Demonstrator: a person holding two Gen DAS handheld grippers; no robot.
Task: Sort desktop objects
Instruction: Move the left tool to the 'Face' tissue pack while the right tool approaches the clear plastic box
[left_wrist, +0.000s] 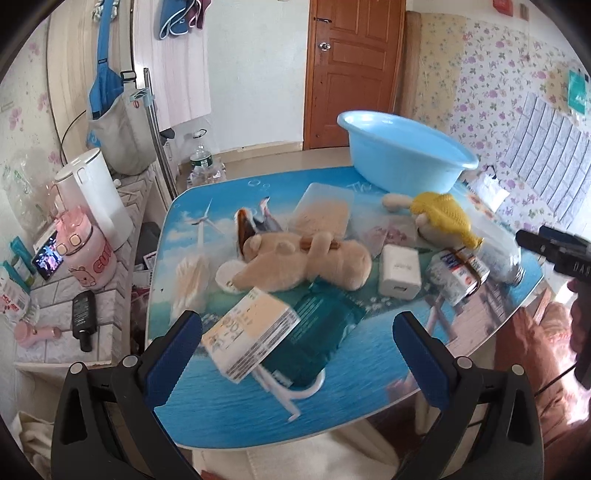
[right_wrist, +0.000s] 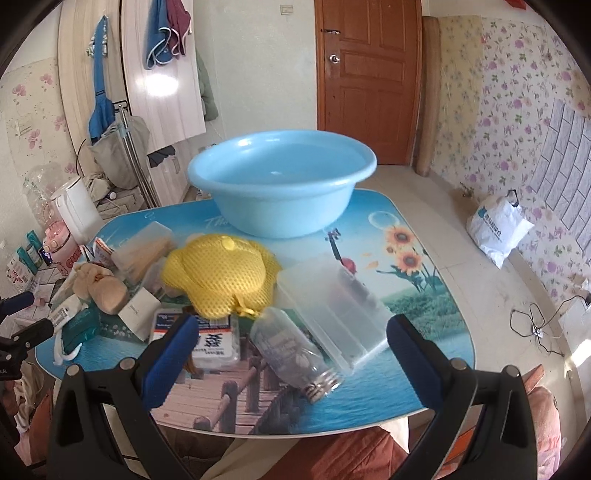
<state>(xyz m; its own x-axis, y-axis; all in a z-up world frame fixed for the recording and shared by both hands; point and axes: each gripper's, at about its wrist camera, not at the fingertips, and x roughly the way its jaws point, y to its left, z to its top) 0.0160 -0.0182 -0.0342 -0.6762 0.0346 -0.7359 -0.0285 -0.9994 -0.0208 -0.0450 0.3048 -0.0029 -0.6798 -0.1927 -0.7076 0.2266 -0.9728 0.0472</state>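
Clearly nothing has been sorted yet: the round pale-blue plastic basin (right_wrist: 282, 184) at the far edge of the bench (right_wrist: 424, 354) shows nothing inside it in either view, while the clutter lies spread in front of it. Nearest the left tongs (left_wrist: 297, 350) are a cream-and-white cardboard box (left_wrist: 251, 334) lying partly on a dark teal soft packet (left_wrist: 319, 332), with a beige plush toy (left_wrist: 306, 264) and a white charger cube (left_wrist: 400, 275) just beyond. Nearest the right tongs (right_wrist: 291, 354) lie a clear plastic bottle (right_wrist: 291, 349) on its side, a translucent plastic case (right_wrist: 332, 306) touching it, a white-and-blue printed box (right_wrist: 212, 341) and a yellow mesh pouch (right_wrist: 221, 277). Both tongs stand wide apart with nothing between the blue pads, hovering tilted down over the near edge of the bench. I judge this the opening step, choosing a first item. Next, one pair of tongs must come down over a single item, likely the cardboard box or the bottle, close across its narrower side, and lift it clear. The bottle may roll; the box may drag the packet beneath.
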